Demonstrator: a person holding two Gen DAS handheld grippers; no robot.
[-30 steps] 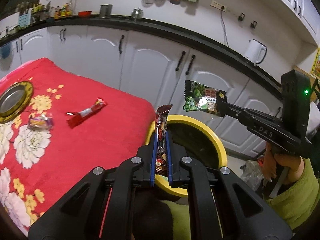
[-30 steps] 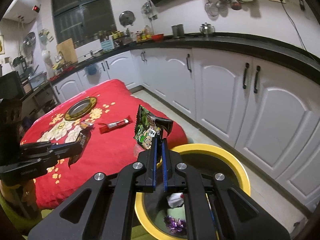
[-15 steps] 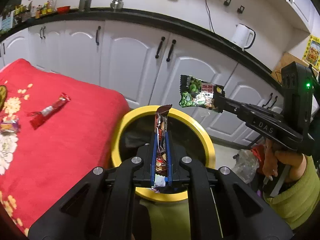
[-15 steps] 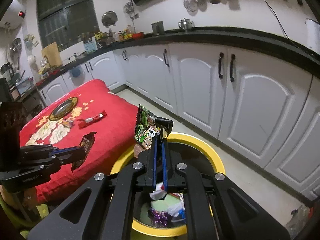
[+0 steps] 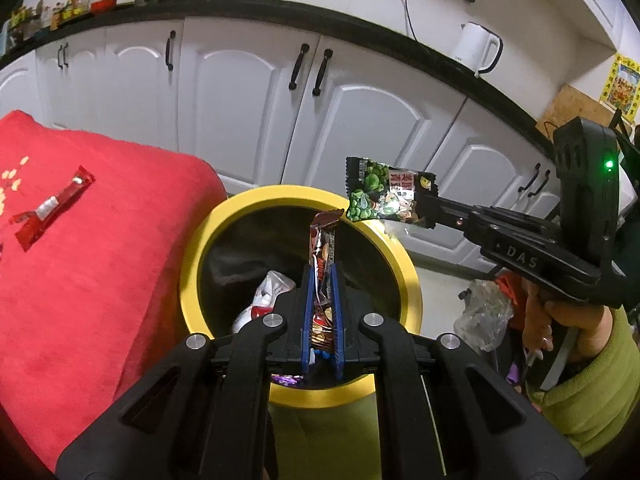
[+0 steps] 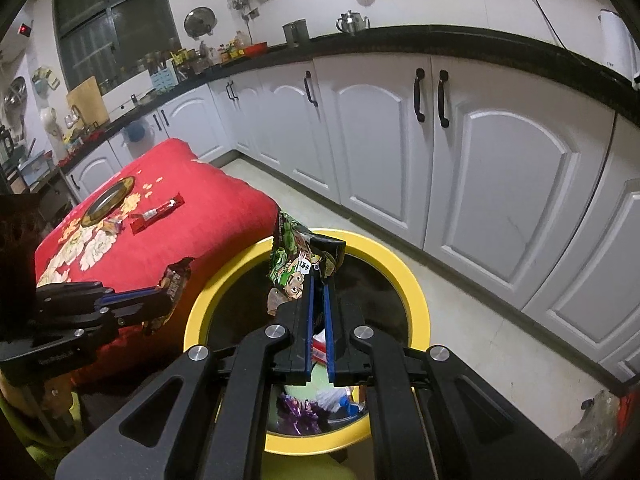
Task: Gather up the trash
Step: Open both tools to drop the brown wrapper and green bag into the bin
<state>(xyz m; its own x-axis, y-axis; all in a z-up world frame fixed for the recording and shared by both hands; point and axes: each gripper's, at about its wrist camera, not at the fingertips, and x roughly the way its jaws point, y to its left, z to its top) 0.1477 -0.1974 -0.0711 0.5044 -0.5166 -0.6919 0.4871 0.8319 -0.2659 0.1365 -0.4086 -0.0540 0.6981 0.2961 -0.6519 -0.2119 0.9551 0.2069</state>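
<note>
Over the bin [image 5: 200, 248]: left gripper [image 5: 322, 276] pinched brown wrapper [image 5: 322, 240], right gripper [image 6: 318, 284] pinched green packet [image 6: 290, 258]. Only the right view showed the plate [image 6: 108, 198].

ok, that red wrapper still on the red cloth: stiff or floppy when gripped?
Probably floppy: the red wrapper lies flat and crinkled on the cloth. Likely very light, since it looks empty. Its glossy film may slip, and being so flat could make an edge pinch tricky.

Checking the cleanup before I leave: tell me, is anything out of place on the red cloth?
Yes. A red wrapper and a small candy wrapper lie loose on the red cloth, beside a metal plate.
</note>
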